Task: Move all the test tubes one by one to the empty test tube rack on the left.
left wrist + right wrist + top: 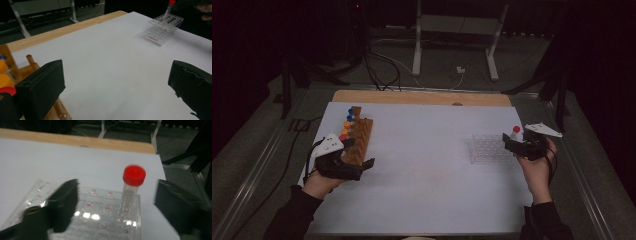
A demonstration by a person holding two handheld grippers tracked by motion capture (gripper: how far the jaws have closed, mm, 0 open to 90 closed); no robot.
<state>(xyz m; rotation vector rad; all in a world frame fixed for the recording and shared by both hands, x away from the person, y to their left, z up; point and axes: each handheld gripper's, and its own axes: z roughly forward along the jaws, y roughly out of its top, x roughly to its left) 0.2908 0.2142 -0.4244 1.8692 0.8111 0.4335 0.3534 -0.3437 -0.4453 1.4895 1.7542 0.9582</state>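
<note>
One red-capped tube (131, 187) in clear rack (100, 220); right tongs (116, 205) open.

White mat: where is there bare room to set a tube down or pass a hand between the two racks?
The middle of the white mat is bare, bordered by the wooden rack and the clear rack; the near strip too. It is crowded at the left gripper by the wooden rack, and at the right gripper around the red-capped tube.

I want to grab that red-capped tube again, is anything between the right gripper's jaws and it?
Nothing visible. The red-capped tube stands in the clear rack, in the gap between the open jaws of the right gripper, and the wells around it look empty.
</note>
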